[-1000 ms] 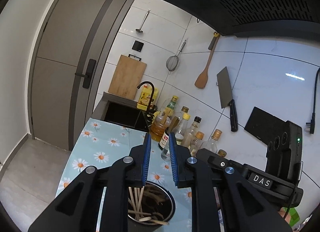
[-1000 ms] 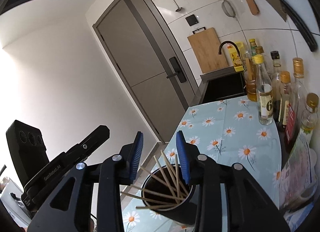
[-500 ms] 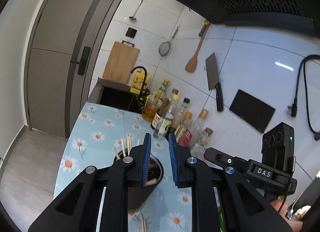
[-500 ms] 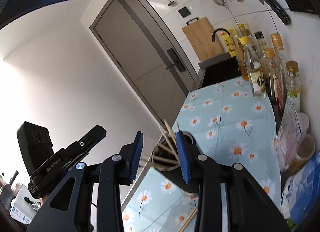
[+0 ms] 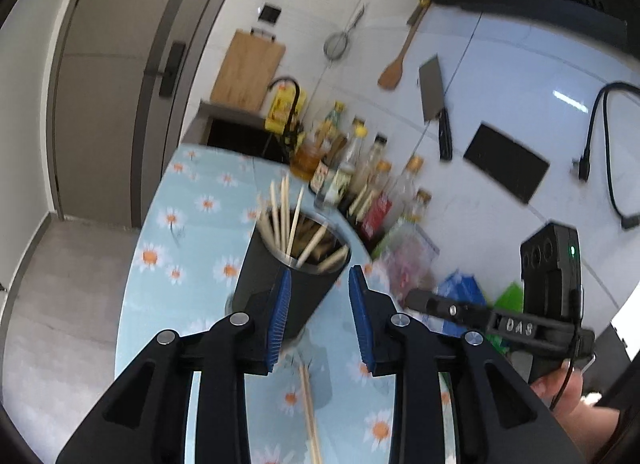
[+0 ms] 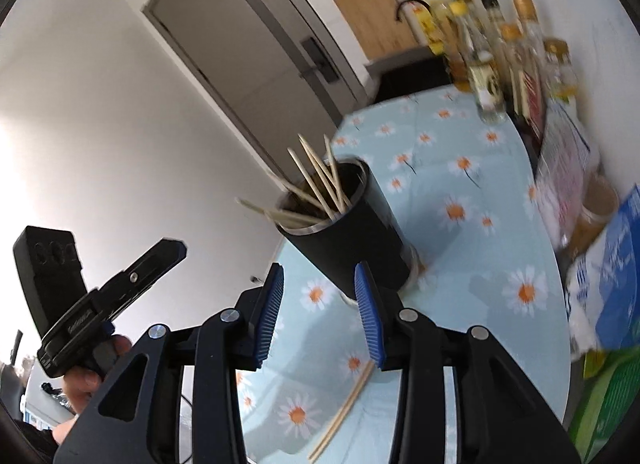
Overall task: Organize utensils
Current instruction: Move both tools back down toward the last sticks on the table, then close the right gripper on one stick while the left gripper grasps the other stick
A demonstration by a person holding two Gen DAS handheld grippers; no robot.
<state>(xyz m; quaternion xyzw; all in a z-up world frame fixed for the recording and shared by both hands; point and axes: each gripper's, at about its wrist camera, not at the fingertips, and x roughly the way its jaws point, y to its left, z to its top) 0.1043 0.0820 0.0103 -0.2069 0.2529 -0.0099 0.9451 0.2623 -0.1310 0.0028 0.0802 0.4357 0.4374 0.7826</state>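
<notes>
Covering the counter, a daisy-print cloth (image 5: 188,232), tiled wall (image 5: 500,76) behind

We hold our left gripper (image 5: 318,318) raised and angled downward, its blue-padded fingers (image 5: 279,318) spread apart with nothing between them. Our right gripper (image 6: 319,314) sits in much the same pose, jaws parted and empty. Each wrist view catches the other unit off to the side (the right hand (image 5: 568,392) shows only as a few fingers curled on its handle), and our left hand (image 6: 86,378) wraps its own grip likewise.
</notes>
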